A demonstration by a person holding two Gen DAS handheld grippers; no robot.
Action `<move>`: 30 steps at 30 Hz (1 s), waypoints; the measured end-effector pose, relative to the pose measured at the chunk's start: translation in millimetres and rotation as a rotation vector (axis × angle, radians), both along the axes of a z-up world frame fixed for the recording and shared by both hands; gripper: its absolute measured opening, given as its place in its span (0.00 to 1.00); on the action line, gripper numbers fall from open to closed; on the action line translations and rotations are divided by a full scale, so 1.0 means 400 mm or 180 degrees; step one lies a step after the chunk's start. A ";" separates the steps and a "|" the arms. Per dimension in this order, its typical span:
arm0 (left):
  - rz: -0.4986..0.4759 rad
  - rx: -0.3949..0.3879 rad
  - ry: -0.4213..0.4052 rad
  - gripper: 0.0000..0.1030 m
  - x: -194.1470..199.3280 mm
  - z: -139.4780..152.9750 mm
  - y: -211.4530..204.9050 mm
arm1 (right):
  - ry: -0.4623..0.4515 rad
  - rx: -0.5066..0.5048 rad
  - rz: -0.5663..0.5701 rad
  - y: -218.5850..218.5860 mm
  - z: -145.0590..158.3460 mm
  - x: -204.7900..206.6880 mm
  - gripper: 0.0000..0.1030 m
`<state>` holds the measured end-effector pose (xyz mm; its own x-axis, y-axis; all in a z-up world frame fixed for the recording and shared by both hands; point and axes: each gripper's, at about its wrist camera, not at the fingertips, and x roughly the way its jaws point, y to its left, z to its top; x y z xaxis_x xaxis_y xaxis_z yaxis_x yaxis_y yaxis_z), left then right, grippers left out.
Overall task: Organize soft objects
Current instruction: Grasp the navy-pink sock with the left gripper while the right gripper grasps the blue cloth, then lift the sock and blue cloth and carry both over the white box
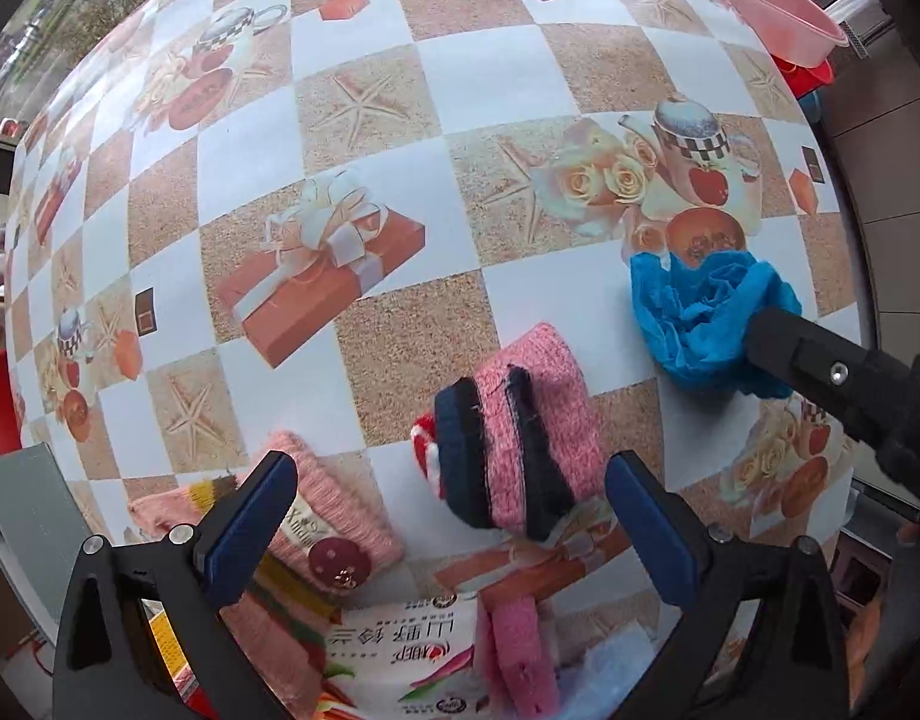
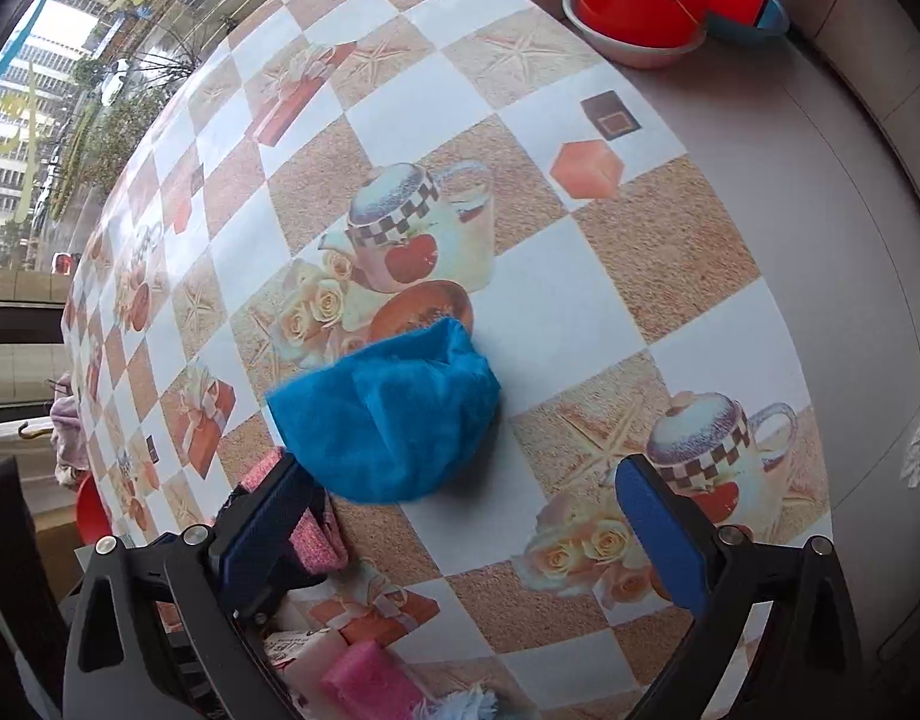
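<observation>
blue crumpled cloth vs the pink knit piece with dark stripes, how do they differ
Colour: the blue cloth is one plain blue; the pink knit piece carries dark navy bands.
Shape: the blue cloth is a loose crumpled bunch; the pink knit piece looks folded into a compact block.
Position: the blue cloth lies by the right gripper, the pink knit piece ahead of the left gripper.
Both are soft and rest on the checkered tablecloth, ungripped.

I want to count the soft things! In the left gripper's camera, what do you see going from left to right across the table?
Peach knitted piece with a round button → pink and navy knitted sock → crumpled blue cloth.
</observation>
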<state>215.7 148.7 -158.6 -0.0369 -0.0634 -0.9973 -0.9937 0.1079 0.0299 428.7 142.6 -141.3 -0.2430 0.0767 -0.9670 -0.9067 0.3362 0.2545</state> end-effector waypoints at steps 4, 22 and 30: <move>0.0086 0.0001 0.0085 0.99 -0.005 -0.040 0.026 | -0.0010 -0.0066 0.0179 0.048 -0.036 -0.039 0.99; -0.0168 -0.0114 -0.0098 0.64 0.082 -0.079 0.079 | 0.0013 -0.0099 0.0441 0.044 -0.017 -0.032 0.42; -0.0396 -0.0022 -0.0276 0.26 0.124 -0.015 0.024 | 0.0111 0.0020 0.0164 -0.021 0.060 0.041 0.42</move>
<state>265.3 158.4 -164.5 0.0414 -0.0705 -0.9967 -0.9715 0.2303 -0.0566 444.9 134.1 -117.2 -0.2803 0.0694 -0.9574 -0.9133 0.2877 0.2883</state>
